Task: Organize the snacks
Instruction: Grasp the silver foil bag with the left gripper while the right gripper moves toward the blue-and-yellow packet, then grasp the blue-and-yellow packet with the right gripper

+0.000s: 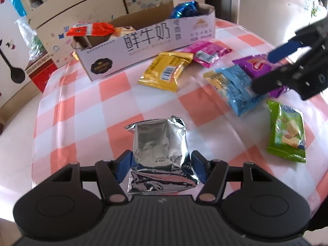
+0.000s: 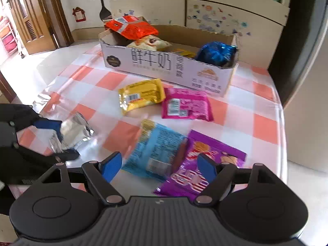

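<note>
My left gripper (image 1: 162, 169) is shut on a silver foil snack packet (image 1: 160, 145), which rests on the checked tablecloth; it also shows in the right wrist view (image 2: 73, 131). My right gripper (image 2: 157, 167) is open above a light blue packet (image 2: 152, 150) and a purple packet (image 2: 205, 164), holding nothing. The right gripper shows in the left wrist view (image 1: 266, 69) over the blue packet (image 1: 233, 88). A yellow packet (image 2: 141, 98), a pink packet (image 2: 185, 104) and a green packet (image 1: 287, 135) lie loose. The cardboard box (image 2: 170, 69) holds an orange-red packet (image 2: 131, 27) and a blue foil bag (image 2: 215, 53).
The round table has a pink-and-white checked cloth (image 1: 86, 106). A decorated cabinet (image 2: 205, 6) stands behind the box. The table's right edge (image 2: 283, 135) is close to the purple packet. A red box (image 1: 41, 71) stands on the floor at left.
</note>
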The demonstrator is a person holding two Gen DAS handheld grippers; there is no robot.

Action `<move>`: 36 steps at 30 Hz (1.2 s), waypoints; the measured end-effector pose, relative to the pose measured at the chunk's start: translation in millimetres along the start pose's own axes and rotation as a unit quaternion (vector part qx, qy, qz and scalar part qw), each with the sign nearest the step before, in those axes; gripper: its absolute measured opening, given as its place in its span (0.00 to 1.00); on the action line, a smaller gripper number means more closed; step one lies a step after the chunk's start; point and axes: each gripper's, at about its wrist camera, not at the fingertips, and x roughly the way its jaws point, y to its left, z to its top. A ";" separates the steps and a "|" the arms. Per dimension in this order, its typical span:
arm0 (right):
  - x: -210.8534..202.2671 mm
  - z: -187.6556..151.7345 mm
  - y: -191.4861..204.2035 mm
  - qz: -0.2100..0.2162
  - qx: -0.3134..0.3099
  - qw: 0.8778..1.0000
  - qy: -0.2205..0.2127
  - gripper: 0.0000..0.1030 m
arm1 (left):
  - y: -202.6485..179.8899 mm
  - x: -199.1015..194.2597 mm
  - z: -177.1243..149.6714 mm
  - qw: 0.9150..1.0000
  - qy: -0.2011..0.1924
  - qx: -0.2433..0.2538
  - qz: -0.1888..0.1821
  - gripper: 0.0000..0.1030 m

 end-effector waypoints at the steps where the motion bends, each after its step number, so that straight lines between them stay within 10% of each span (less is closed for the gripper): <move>1: 2.8 1.9 2.4 0.005 0.001 1.000 0.002 0.83 | -1.6 0.5 -0.1 1.000 0.001 0.001 0.003 0.61; 16: 50.4 17.2 16.0 -0.025 -0.011 0.998 0.051 0.70 | 2.0 5.9 -1.6 1.000 0.005 -0.004 0.030 0.70; 26: 51.8 18.9 25.4 0.032 -0.042 0.997 0.050 0.68 | 27.1 7.7 -5.9 0.997 0.017 -0.039 0.061 0.67; 36: 55.6 21.9 28.2 0.009 -0.030 0.998 0.060 0.71 | 44.5 7.6 -5.0 0.997 0.019 -0.069 0.028 0.67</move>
